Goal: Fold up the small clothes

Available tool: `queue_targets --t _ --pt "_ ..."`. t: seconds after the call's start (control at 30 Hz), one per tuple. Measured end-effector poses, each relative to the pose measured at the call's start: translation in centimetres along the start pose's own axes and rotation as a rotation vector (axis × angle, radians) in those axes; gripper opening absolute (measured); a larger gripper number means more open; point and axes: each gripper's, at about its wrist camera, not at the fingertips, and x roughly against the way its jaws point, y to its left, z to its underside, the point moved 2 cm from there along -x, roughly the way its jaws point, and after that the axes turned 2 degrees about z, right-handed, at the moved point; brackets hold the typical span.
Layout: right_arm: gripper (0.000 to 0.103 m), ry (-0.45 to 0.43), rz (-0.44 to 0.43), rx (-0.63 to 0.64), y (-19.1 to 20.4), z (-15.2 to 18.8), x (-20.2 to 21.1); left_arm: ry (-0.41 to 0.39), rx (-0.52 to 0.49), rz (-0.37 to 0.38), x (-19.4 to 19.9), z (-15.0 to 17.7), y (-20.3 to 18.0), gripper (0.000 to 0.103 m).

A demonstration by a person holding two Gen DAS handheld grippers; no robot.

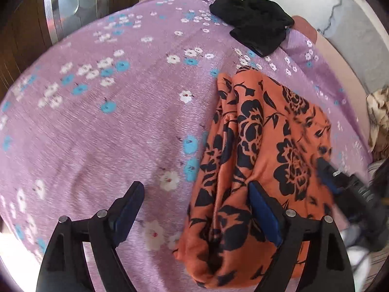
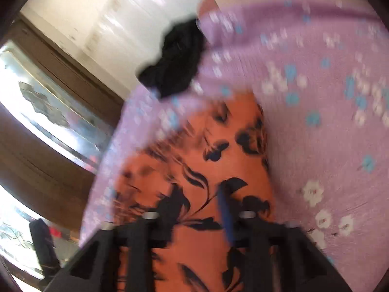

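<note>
Left gripper [image 1: 194, 209]: jaws wide apart, nothing pinched. Its right finger sits over the near part of the orange floral garment [image 1: 262, 150], its left finger over bare bedsheet [image 1: 97, 121]. The spread straddles the garment's left edge, so my read is it's released and poised for a fresh grab rather than holding.

Right gripper [image 2: 197, 209]: jaws partly apart, hovering right over the orange cloth. Frame is blurred, so contact is hard to judge; I see no fabric pinched between the fingers. From the left wrist view the right gripper [image 1: 328, 170] comes in from the right side, low over the garment's right edge. Placement makes sense: one tool per side lets both edges be picked up together.

Garment lies on the purple flowered bedsheet, bunched lengthwise into a narrow strip with ridges running away from the left camera. Looks like it's already doubled along its length; probably a crosswise fold remains, but I can't tell layer count from here.

Black garment [image 1: 252, 24] sits well apart at the far edge of the bed, compact, likely parked there as a finished piece to keep the working area free. Also visible in the right wrist view, black garment [image 2: 175, 60], beyond the orange one.

Wooden door and metal frame behind the bed, irrelevant.
</note>
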Motion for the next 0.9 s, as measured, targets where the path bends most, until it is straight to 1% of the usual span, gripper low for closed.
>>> queue_targets --t 0.03,0.07,0.1,0.13,0.17,0.2,0.23,0.3,0.37,0.47,0.57,0.63,0.77,0.9 --pt "0.043 -0.042 -0.035 0.000 0.0 0.0 0.7 0.001 -0.001 0.006 0.1 -0.4 0.0 0.088" --pt "0.046 -0.030 -0.061 -0.013 0.1 -0.2 0.9 0.000 -0.002 0.016 0.2 -0.8 0.1 0.088" --pt "0.048 -0.023 -0.070 -0.018 0.1 -0.2 1.1 -0.014 0.008 0.026 0.5 -1.0 0.3 0.087" --pt "0.048 -0.016 -0.069 -0.018 0.1 -0.3 1.3 -0.046 0.017 0.029 0.9 -1.4 0.2 0.087" --pt "0.048 -0.008 -0.069 -0.020 0.1 -0.4 1.7 -0.084 0.012 0.016 1.3 -1.6 -0.2 0.087" --pt "0.050 -0.005 -0.073 -0.028 0.1 -0.4 2.3 -0.118 -0.006 -0.001 1.8 -1.8 -0.6 0.087" --pt "0.054 -0.007 -0.082 -0.039 0.1 -0.4 2.9 -0.153 -0.030 -0.015 2.4 -1.9 -0.9 0.087" --pt "0.058 -0.036 -0.106 -0.045 0.1 -0.2 4.7 -0.219 -0.066 -0.033 3.7 -1.8 -1.6 0.087" --pt "0.058 -0.065 -0.125 -0.025 0.3 0.2 6.5 -0.268 -0.100 -0.040 4.7 -1.7 -2.2 0.087" --pt "0.059 -0.089 -0.138 0.015 1.1 0.7 9.0 -0.306 -0.115 -0.040 5.8 -1.5 -2.2 0.087" --pt "0.059 -0.091 -0.123 0.075 2.2 1.3 10.5 -0.338 -0.118 -0.063 6.2 -1.8 -2.8 0.087" --pt "0.060 -0.095 -0.113 0.106 2.9 1.7 11.3 -0.352 -0.115 -0.062 6.5 -1.9 -2.7 0.087" --pt "0.060 -0.107 -0.104 0.151 4.1 2.5 12.3 -0.372 -0.110 -0.072 7.0 -1.5 -2.6 0.087" --pt "0.061 -0.101 -0.084 0.191 4.9 2.8 11.9 -0.375 -0.107 -0.074 7.2 -1.4 -2.4 0.087"
